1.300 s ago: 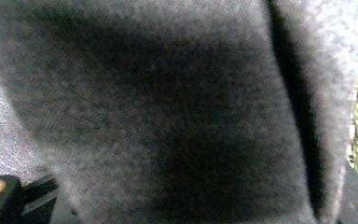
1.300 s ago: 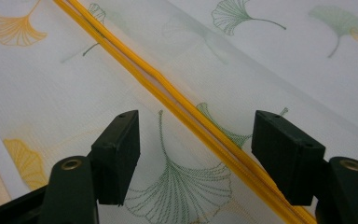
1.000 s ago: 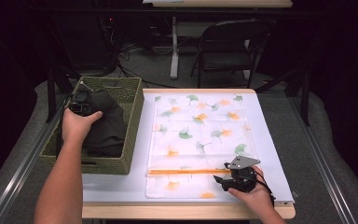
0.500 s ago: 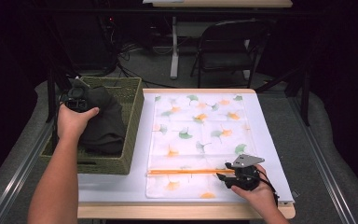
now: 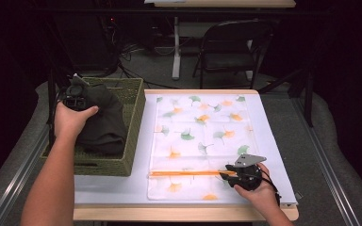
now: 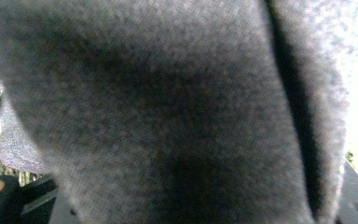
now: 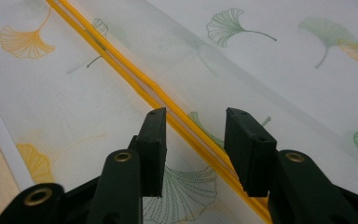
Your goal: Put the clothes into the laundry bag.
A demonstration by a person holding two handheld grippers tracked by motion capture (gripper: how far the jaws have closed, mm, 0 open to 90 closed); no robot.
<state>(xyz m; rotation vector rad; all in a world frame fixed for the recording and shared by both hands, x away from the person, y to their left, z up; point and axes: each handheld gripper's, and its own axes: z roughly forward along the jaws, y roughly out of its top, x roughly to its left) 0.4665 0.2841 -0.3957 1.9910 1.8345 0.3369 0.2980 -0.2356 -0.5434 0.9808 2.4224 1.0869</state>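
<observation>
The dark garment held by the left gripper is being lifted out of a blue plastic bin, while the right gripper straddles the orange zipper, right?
Not quite: the high view shows a green woven basket, not a blue plastic bin. The left gripper does hold the dark garment, and the right gripper straddles the orange zipper.

black folding chair (image 5: 226,49) and table leg (image 5: 176,47) beyond the white-topped table (image 5: 118,186)

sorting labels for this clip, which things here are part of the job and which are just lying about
In the job:
- dark garment, gripped by the left gripper
- woven basket it is in
- leaf-print mesh bag with orange zipper
- right gripper, its fingers either side of the zipper and just closing

Lying about:
- folding chair
- back table leg
</observation>
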